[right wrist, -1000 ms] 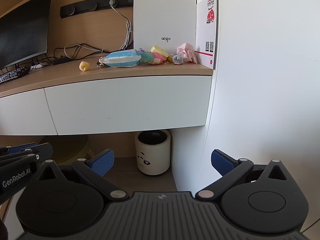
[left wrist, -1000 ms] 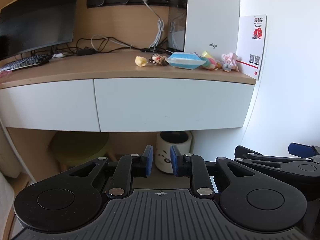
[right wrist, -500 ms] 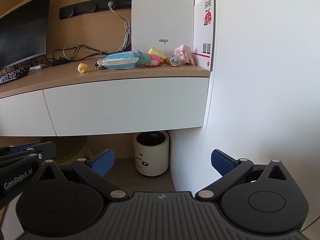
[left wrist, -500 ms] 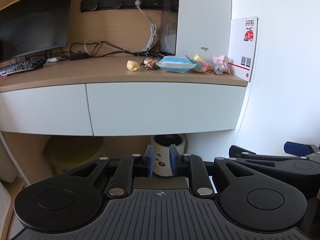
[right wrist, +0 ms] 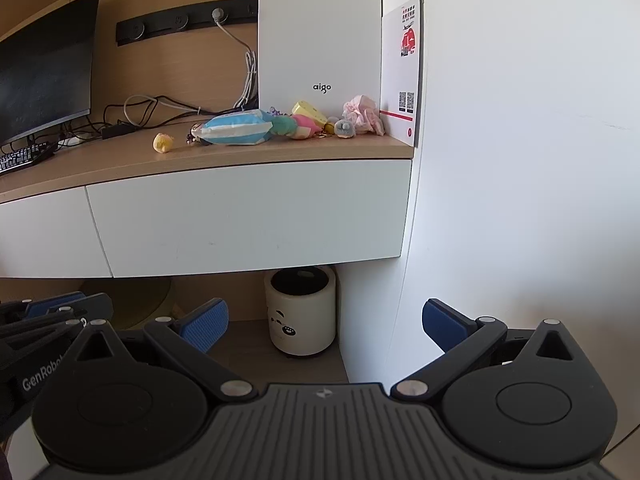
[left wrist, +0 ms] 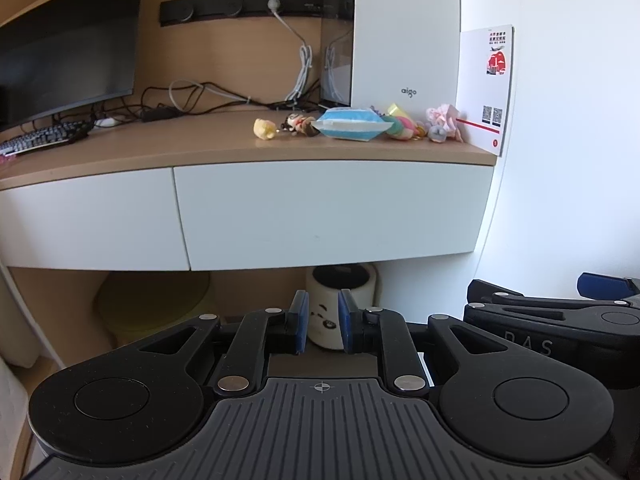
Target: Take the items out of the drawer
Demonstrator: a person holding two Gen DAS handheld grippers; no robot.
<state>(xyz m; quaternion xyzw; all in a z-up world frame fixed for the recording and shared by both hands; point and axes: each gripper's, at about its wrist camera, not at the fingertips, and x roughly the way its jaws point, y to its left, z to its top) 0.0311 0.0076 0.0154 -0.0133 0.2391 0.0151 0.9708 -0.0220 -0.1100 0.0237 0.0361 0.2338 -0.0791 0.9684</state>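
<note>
Drawer on the right side is closed, its white front facing me, and its long axis runs level from left to right under the wooden desk top. It is above and beyond my left fingers, well apart from them. I count two drawer fronts; the second drawer is to the left of it, also closed.

My left gripper has just been closing its jaws: the two blue pads stand close together with only a narrow gap, and nothing is between them. My right gripper has its fingers wide apart, also with nothing between them. Beyond both pairs of fingers, on the floor under the desk, stands one small white bin with a panda face.

On the desk top above the right drawer lies a row of small items: one blue and white packet, one small yellow toy, one pink crumpled thing and some little plush figures that I cannot count exactly. Behind them stands one white computer case. To the far left I see one monitor and one keyboard.
</note>
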